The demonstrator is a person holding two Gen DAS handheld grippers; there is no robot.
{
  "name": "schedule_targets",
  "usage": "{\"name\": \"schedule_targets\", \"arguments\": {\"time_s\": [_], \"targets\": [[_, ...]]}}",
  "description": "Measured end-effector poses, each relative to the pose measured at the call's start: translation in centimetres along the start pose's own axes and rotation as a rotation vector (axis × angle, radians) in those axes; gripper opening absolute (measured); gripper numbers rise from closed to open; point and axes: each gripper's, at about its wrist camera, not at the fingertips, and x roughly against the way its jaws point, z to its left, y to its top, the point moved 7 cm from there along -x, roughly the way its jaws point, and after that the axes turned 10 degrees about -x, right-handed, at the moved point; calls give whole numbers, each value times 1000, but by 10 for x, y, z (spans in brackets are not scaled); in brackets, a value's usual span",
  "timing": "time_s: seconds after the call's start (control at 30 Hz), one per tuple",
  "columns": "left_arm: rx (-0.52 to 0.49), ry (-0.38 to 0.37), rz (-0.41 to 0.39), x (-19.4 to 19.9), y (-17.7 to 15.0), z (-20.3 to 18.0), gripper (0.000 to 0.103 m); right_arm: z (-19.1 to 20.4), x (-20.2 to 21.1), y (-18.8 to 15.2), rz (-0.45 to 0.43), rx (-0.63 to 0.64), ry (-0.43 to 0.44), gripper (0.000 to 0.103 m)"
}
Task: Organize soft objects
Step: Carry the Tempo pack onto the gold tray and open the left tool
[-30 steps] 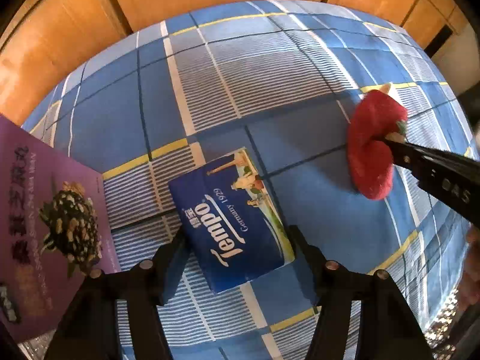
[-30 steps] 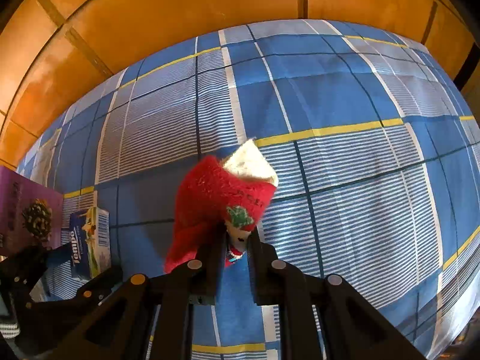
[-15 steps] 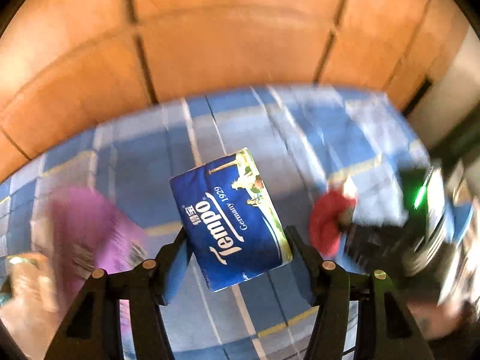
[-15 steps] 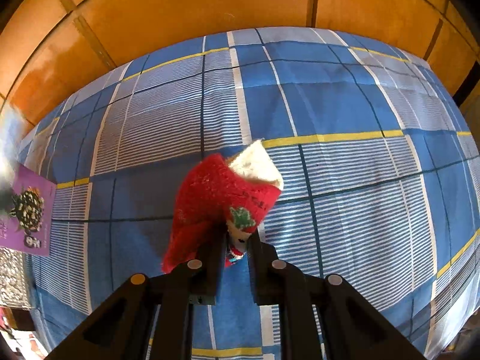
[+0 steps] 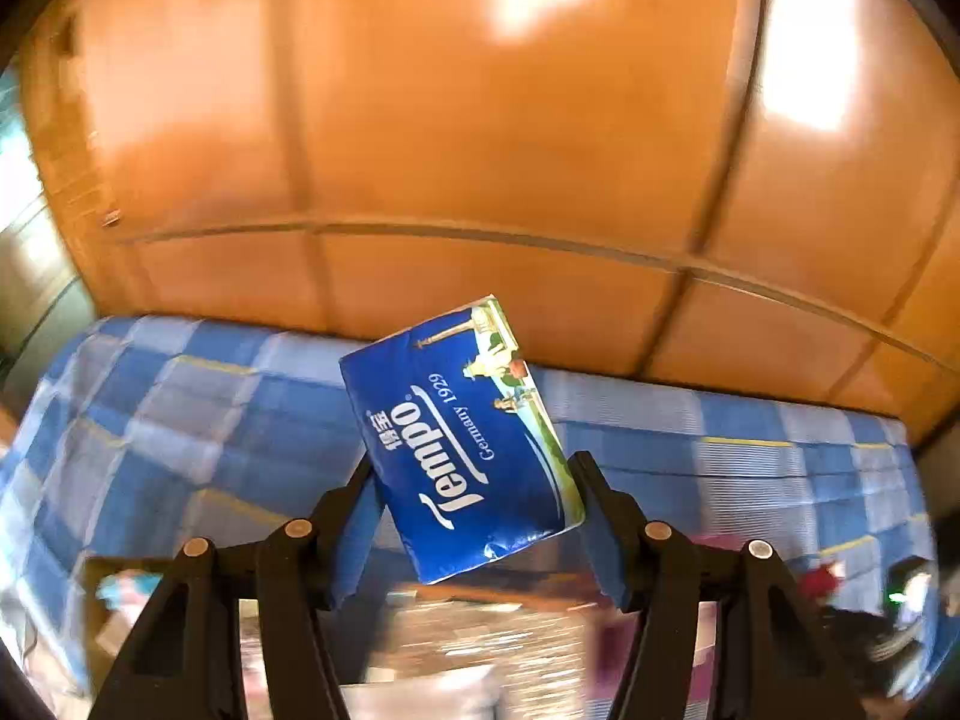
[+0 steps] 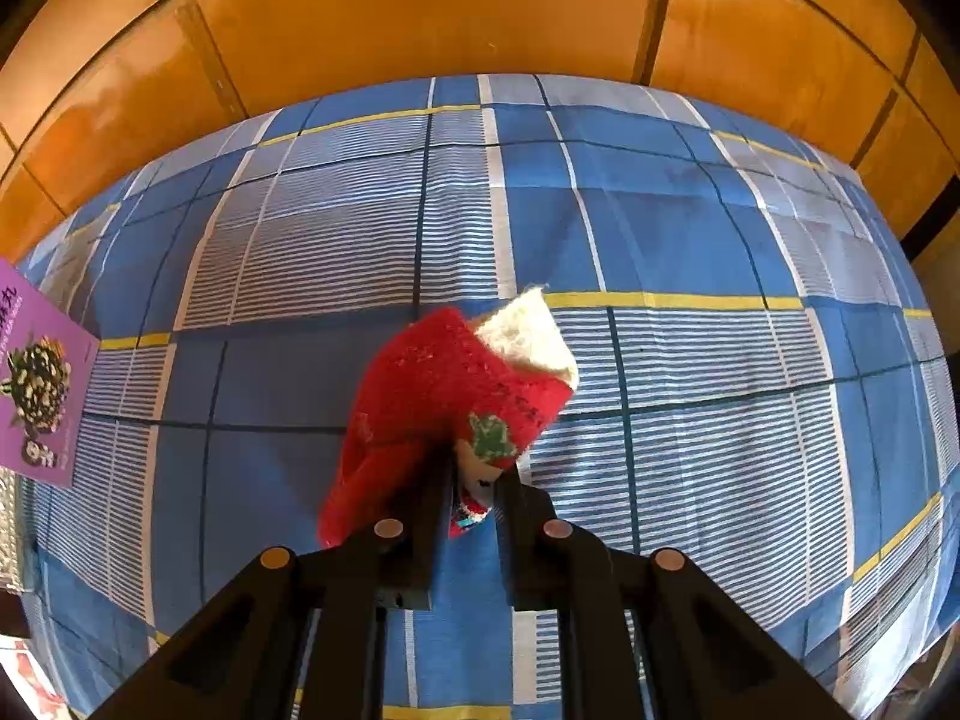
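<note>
My left gripper is shut on a blue Tempo tissue pack and holds it in the air, tilted, high above the blue plaid bedsheet. My right gripper is shut on a red knitted Christmas sock with a white cuff and a green patch; the sock hangs just above the sheet. The right gripper and red sock show small and blurred in the left wrist view at the lower right.
A purple printed package lies at the left edge of the bed. An orange wooden panel wall stands behind the bed. Blurred items and packaging lie below the left gripper.
My left gripper has lifted the tissue pack off the sheet and swung up and back, so the wall fills its view. The right gripper has held the sock nearly still.
</note>
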Motion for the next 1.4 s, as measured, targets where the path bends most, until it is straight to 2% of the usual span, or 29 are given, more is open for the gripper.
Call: {"name": "schedule_targets", "arguments": {"time_s": [0.17,0.3,0.43,0.53,0.7,0.8,1.17,1.4], "targets": [[101,47,8,16,-46,89,61,4,-1,0,-13,26,-27,12],[151,82,13,27,-95,137,61,8,-1,-1,-29,68,-59,12],[220,107,30,39,-157,171,61,10,0,-2,-44,96,-85,12],[231,132,44,46,-192,185,61,11,0,-3,-55,110,-103,12],[206,189,53,54,-242,190,61,16,-1,-4,-78,150,-141,12],[171,205,48,54,-258,183,62,17,-1,-4,-89,162,-163,11],[61,224,17,49,-278,153,62,23,1,-8,-121,177,-210,10],[54,213,15,49,-283,147,62,22,2,-6,-121,164,-214,10]]}}
